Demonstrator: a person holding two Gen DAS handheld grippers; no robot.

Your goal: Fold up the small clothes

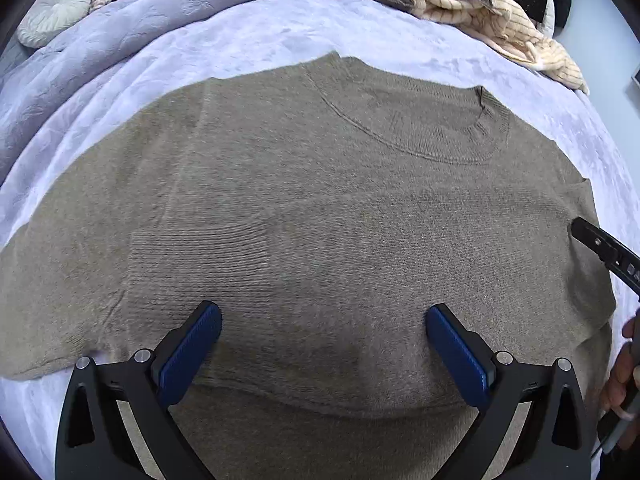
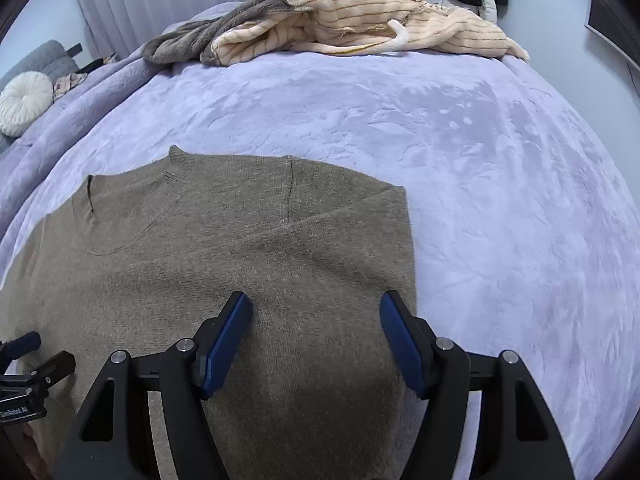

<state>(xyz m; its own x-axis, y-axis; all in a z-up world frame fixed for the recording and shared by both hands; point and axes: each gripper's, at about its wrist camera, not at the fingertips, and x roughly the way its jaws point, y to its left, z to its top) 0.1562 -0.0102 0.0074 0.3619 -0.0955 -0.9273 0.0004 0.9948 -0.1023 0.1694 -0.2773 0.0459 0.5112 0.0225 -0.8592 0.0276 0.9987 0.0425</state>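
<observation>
Lying flat on lavender blanket (image 2: 480, 160), sweater (image 1: 320, 208) neck pointing away; L gripper (image 1: 323, 346) & R gripper (image 2: 316, 336) fingers spread, empty.

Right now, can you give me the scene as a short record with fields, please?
surface: lilac blanket on a bed
garment: brown sweater lying flat, neckline at the far end, right sleeve folded in over the body
left gripper: open, above the sweater's near part, holding nothing
right gripper: open, above the folded right side, holding nothing
other clothes: cream striped garment and grey garment heaped at the far edge
</observation>
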